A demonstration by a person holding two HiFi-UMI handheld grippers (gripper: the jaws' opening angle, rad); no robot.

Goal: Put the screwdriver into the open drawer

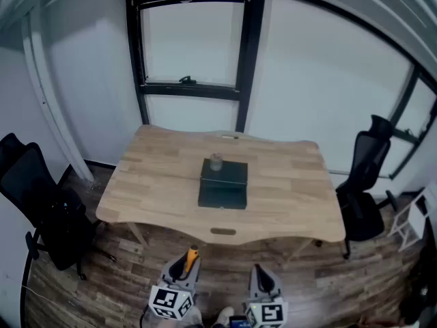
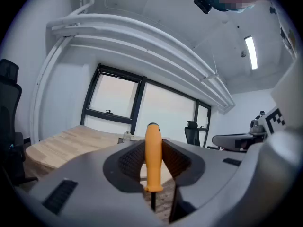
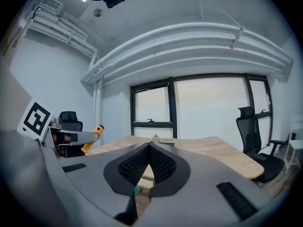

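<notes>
My left gripper (image 2: 152, 148) is shut on the orange handle of the screwdriver (image 2: 152, 160), which stands upright between the pads with its dark shaft pointing down. The head view shows that gripper (image 1: 184, 270) low at the bottom, short of the table's near edge, the screwdriver's orange handle (image 1: 192, 258) sticking out of it. A dark green drawer box (image 1: 222, 183) sits in the middle of the wooden table (image 1: 287, 197), its lower part drawn out toward me. My right gripper (image 3: 150, 148) is shut on nothing, beside the left one (image 1: 261, 273).
A small glass jar (image 1: 216, 161) stands on top of the drawer box. Black office chairs stand left (image 1: 41, 210) and right (image 1: 365, 183) of the table, and a white rack (image 1: 413, 221) at the far right. A window wall lies behind the table.
</notes>
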